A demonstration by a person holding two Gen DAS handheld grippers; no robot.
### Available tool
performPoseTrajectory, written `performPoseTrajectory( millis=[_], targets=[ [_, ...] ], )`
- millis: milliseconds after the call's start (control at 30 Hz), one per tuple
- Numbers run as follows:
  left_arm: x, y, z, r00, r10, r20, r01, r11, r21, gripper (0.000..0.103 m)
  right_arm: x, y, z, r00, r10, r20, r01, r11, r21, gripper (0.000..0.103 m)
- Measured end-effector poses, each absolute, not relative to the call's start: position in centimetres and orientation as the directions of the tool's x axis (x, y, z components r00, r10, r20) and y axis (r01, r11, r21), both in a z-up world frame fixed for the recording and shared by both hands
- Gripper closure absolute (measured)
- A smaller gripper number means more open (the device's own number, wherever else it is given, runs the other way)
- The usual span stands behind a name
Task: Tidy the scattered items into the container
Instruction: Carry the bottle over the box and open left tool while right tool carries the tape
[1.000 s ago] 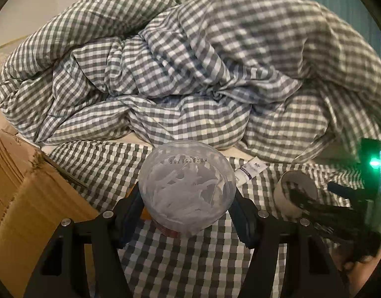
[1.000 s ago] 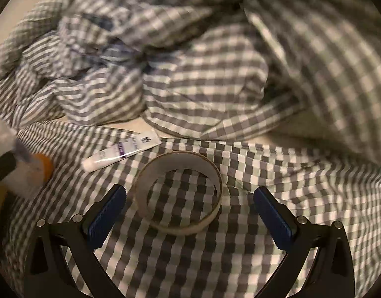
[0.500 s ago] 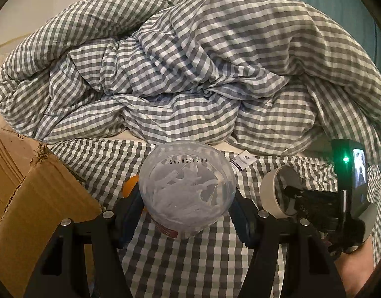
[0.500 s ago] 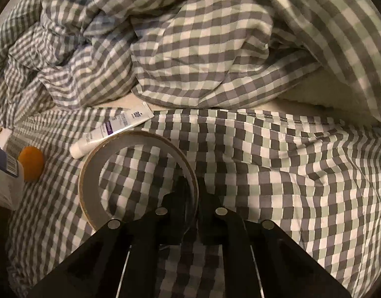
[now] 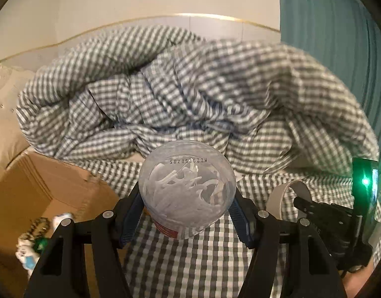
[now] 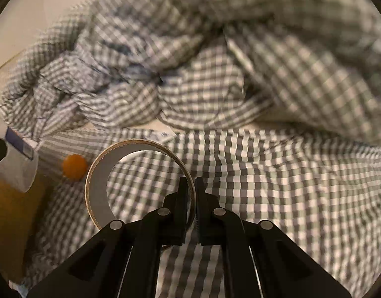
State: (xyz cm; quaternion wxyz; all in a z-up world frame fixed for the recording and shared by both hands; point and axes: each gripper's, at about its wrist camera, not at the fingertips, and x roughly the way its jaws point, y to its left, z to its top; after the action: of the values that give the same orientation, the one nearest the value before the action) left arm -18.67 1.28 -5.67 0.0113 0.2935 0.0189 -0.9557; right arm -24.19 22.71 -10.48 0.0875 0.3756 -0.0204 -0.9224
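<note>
My left gripper point(image 5: 188, 211) is shut on a clear plastic jar point(image 5: 186, 188) of white picks and holds it above the checked bedsheet, just right of the open cardboard box point(image 5: 41, 196). My right gripper point(image 6: 193, 191) is shut on the rim of a tape roll point(image 6: 98, 188) and holds it lifted off the sheet; that gripper with the roll point(image 5: 277, 196) also shows at the right of the left wrist view. An orange ball point(image 6: 74, 166) lies on the sheet. A white tube point(image 6: 165, 135) lies behind the roll, mostly hidden.
A rumpled checked duvet point(image 5: 190, 94) is piled behind. The box holds small toys point(image 5: 31, 245) in its corner. A teal curtain point(image 5: 327, 24) hangs at the right. The headboard point(image 5: 140, 24) is at the back.
Both grippers have risen: the left with the jar, nearer the box, whose inside now shows. The right closed on the tape roll a second ago and has lifted it.
</note>
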Motion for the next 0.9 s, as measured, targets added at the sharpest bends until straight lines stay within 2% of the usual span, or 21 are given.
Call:
performPoseTrajectory(
  millis=[367, 500, 900],
  targets=[
    [-10.5, -2.2, 2.7, -0.866, -0.011, -0.501, 0.033, -0.999, -0.035, 0.037, -14.7, 17.6, 1.9, -0.801, -0.214, -0.56, 0.233, -0.972, 0.038, 0.098],
    [-7.8, -4.5, 4.7, -0.877, -0.053, -0.477, 0.068, -0.998, -0.014, 0.037, -11.7, 15.0, 5.1, -0.811, -0.258, -0.526, 0.281, -0.959, 0.036, 0.098],
    [-3.9, -12.7, 8.2, -0.882, -0.16, -0.444, 0.177, -0.984, 0.004, 0.037, -9.0, 6.9, 9.0, -0.804, -0.355, -0.477, 0.383, -0.923, 0.04, 0.098]
  ],
)
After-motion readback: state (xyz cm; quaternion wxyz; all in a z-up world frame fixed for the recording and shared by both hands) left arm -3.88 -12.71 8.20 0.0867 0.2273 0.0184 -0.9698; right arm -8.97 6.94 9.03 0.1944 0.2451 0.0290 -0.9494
